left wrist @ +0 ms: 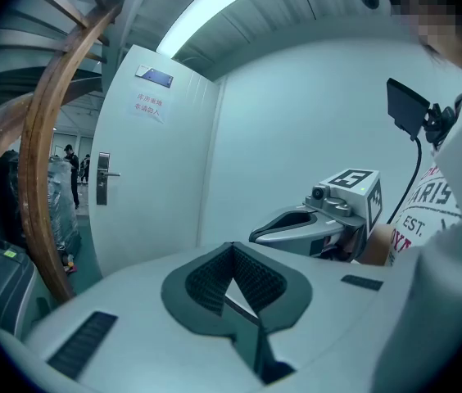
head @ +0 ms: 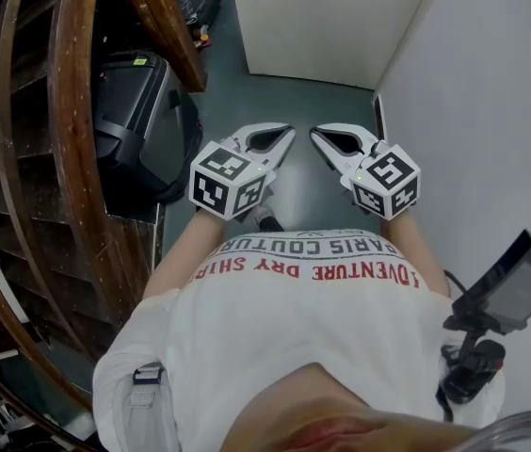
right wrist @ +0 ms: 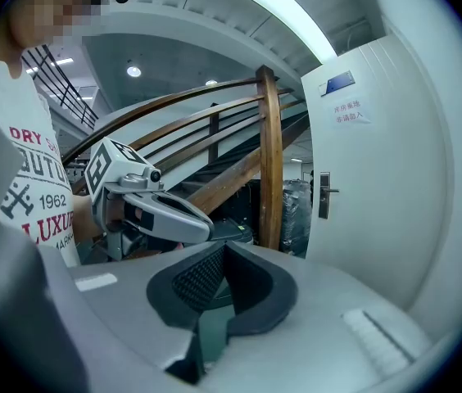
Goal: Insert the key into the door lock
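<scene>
Stands in a narrow passage on a dark green floor [head: 237, 102], facing a white door [head: 331, 26] at the top of the head view. Holds 2 grippers side by side at the centre of that frame, in front of a white printed T-shirt [head: 313, 347], tips angled toward each other, near but apart. Carries the left gripper [left wrist: 233, 246] with its jaws pressed together at the tip, nothing clamped between the ribbed pads. Carries the right gripper [right wrist: 225, 244] the same way, jaws closed and empty. Shows no key in any of the 3 views. Places the door lock [left wrist: 102, 178], a metal plate with a lever handle, at the left middle of the left gripper view and the right middle of the right gripper view, near the door's edge and well apart from both grippers. Bears a paper notice [left wrist: 147, 106] with red print on the upper door, with a small blue plate [left wrist: 155, 76] just above it. Includes a curved wooden stair rail [head: 68, 111] sweeping down the left of the head view, with a black machine [head: 138, 111] just beside it. Includes a pale wall [head: 491, 111] along the right side and a small monitor on a mount [head: 515, 285] at the lower right, beside the T-shirt.
</scene>
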Demonstrator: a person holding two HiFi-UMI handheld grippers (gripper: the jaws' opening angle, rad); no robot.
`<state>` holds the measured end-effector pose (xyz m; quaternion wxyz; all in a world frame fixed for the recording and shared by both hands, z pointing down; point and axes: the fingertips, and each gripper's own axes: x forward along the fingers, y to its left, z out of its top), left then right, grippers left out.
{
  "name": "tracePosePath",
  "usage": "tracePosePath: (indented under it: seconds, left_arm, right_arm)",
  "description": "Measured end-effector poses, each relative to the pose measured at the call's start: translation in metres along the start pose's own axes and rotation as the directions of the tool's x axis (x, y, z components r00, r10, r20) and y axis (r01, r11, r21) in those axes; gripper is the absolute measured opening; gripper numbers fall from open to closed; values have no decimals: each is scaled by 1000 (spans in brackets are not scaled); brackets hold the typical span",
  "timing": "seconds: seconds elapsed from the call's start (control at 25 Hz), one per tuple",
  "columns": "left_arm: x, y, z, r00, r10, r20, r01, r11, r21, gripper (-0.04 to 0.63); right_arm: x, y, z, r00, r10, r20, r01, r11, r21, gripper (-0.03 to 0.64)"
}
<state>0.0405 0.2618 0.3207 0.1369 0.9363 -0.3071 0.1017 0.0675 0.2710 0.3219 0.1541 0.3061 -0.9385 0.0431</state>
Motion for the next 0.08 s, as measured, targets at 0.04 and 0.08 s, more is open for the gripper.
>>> tracePosePath:
  seconds: [0.04, 0.08]
  left_arm:
    - [0, -1, -1, 1000, 0, 0, 0, 1000, 2, 2]
    - [-1, -2, -1, 1000, 0, -1, 0, 1000, 3, 2]
  right_arm:
    - [0, 1, -1, 1000, -1, -1, 1, 1000, 0, 2]
    - [-1, 2, -2, 1000, -2, -3, 2, 1000, 0, 2]
